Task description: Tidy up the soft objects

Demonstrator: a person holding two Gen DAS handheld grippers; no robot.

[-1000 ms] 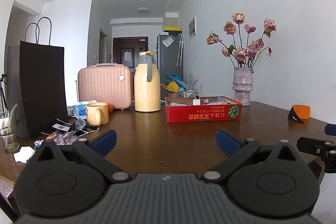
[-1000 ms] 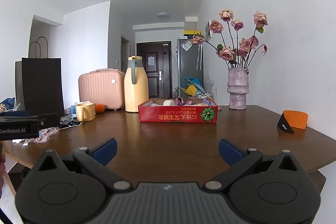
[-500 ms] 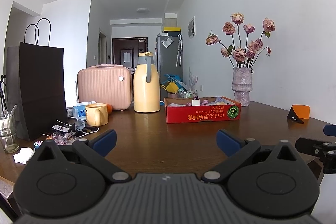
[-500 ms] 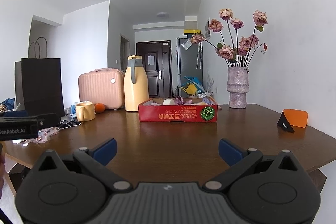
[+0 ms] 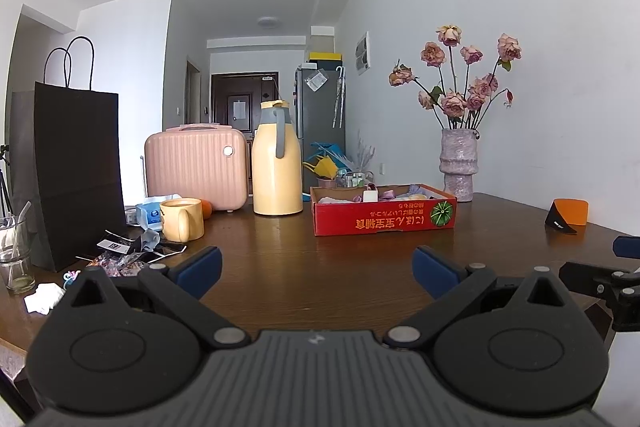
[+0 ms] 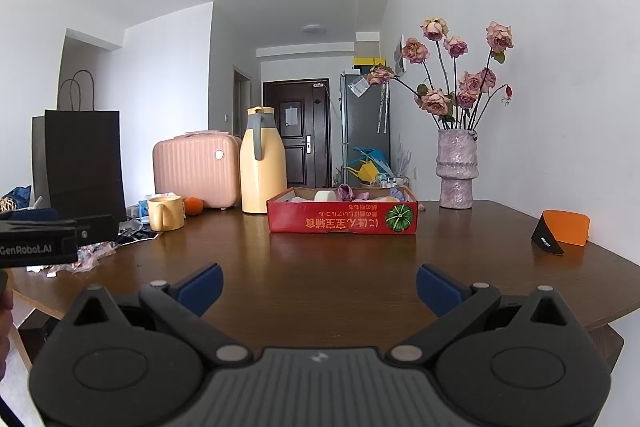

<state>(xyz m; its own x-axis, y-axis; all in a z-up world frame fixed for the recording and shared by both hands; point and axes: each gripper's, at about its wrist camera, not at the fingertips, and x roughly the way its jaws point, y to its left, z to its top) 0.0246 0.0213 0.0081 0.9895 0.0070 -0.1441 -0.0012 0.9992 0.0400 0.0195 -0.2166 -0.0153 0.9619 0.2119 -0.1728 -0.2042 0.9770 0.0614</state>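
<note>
A shallow red cardboard box (image 5: pixel 384 221) (image 6: pixel 342 221) stands on the far half of the brown table; small soft items in pink, purple, white and yellow (image 5: pixel 394 194) (image 6: pixel 348 194) lie inside it. My left gripper (image 5: pixel 316 273) hovers open over the table's near edge, well short of the box, nothing between its blue pads. My right gripper (image 6: pixel 318 285) is open too and empty, also near the front edge. The right gripper's side shows at the right of the left wrist view, and the left gripper's body at the left of the right wrist view.
A yellow thermos jug (image 5: pixel 277 159), pink case (image 5: pixel 196 167), yellow mug (image 5: pixel 182 219) and black paper bag (image 5: pixel 76 171) stand at back left, with wrappers (image 5: pixel 124 259) and a glass (image 5: pixel 14 259). A vase of dried roses (image 5: pixel 459 167) and an orange-black card (image 5: pixel 567 213) sit right.
Both views have drifted very slightly; the scene sits a touch lower and left in the left view. Nothing on the table moved and both grippers stay open.
</note>
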